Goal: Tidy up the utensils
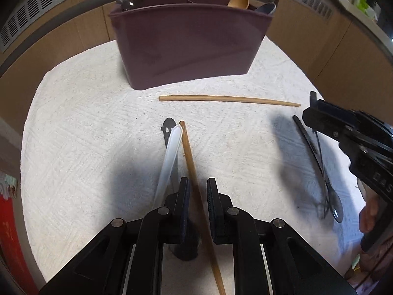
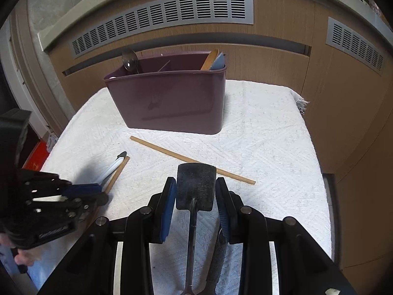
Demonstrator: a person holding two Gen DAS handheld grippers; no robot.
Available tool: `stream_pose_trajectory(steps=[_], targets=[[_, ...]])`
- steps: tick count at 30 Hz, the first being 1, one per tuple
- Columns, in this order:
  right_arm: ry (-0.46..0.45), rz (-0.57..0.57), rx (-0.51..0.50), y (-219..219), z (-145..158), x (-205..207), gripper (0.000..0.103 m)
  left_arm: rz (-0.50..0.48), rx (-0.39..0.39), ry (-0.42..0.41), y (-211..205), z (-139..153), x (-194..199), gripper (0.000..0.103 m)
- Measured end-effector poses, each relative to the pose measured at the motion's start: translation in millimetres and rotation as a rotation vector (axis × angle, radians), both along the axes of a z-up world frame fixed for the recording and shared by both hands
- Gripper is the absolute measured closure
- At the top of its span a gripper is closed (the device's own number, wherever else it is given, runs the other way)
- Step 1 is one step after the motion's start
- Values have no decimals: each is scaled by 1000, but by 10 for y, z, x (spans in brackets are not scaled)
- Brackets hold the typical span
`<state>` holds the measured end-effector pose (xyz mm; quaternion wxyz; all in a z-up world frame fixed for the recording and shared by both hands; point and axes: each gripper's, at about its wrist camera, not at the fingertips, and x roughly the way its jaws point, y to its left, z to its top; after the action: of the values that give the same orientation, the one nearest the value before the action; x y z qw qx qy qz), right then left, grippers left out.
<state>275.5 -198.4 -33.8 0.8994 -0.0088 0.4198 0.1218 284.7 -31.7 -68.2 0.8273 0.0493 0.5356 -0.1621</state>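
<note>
A maroon utensil caddy (image 1: pixel 186 46) (image 2: pixel 172 98) stands at the back of a white towel (image 1: pixel 86 123) (image 2: pixel 270 135). It holds a wooden spoon (image 1: pixel 238 1) (image 2: pixel 210 60), a blue utensil (image 2: pixel 218 61) and a dark ladle (image 2: pixel 130 60). My left gripper (image 1: pixel 198 196) (image 2: pixel 86 189) is open over a wooden chopstick (image 1: pixel 194 172) (image 2: pixel 118 172), beside a white utensil (image 1: pixel 169 157) and a dark one (image 1: pixel 168 127). A second chopstick (image 1: pixel 228 99) (image 2: pixel 186 158) lies crosswise. My right gripper (image 2: pixel 196 196) (image 1: pixel 316 113) is open around a black spatula (image 2: pixel 196 186) lying on the towel.
A dark spoon and other dark utensils (image 1: pixel 319 167) lie on the towel's right side. Wooden panels with grey vents (image 2: pixel 162 17) stand behind. A red object (image 1: pixel 9 233) is at the left off the towel.
</note>
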Motion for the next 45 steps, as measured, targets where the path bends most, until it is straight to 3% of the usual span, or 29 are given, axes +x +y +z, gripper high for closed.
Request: stream_pose_trajectory(steps=[5, 8, 18, 28, 37, 38, 39, 40, 45], targets=[[3, 8, 22, -2, 4, 3, 74, -28, 32, 37, -124, -34, 210, 88], [10, 23, 57, -3, 18, -18, 74, -31, 41, 16, -131, -25, 251, 96], [-67, 97, 100, 72, 249, -226, 74, 75, -234, -243, 250, 577, -304, 98], [-95, 104, 83, 162, 397, -297, 74, 86, -313, -341, 347, 896, -434, 98], [-147, 110, 59, 172, 571, -336, 75, 73, -321, -442, 340, 1258, -517, 98], [-155, 111, 57, 174, 601, -338, 75, 72, -322, -455, 344, 1308, -514, 98], [-166, 113, 56, 176, 638, -337, 95, 72, -322, -470, 348, 1363, -508, 98], [-176, 111, 51, 176, 682, -327, 100, 70, -322, -488, 356, 1432, -500, 98], [-268, 108, 50, 130, 1026, -215, 97, 60, -349, -581, 392, 1851, -391, 98]])
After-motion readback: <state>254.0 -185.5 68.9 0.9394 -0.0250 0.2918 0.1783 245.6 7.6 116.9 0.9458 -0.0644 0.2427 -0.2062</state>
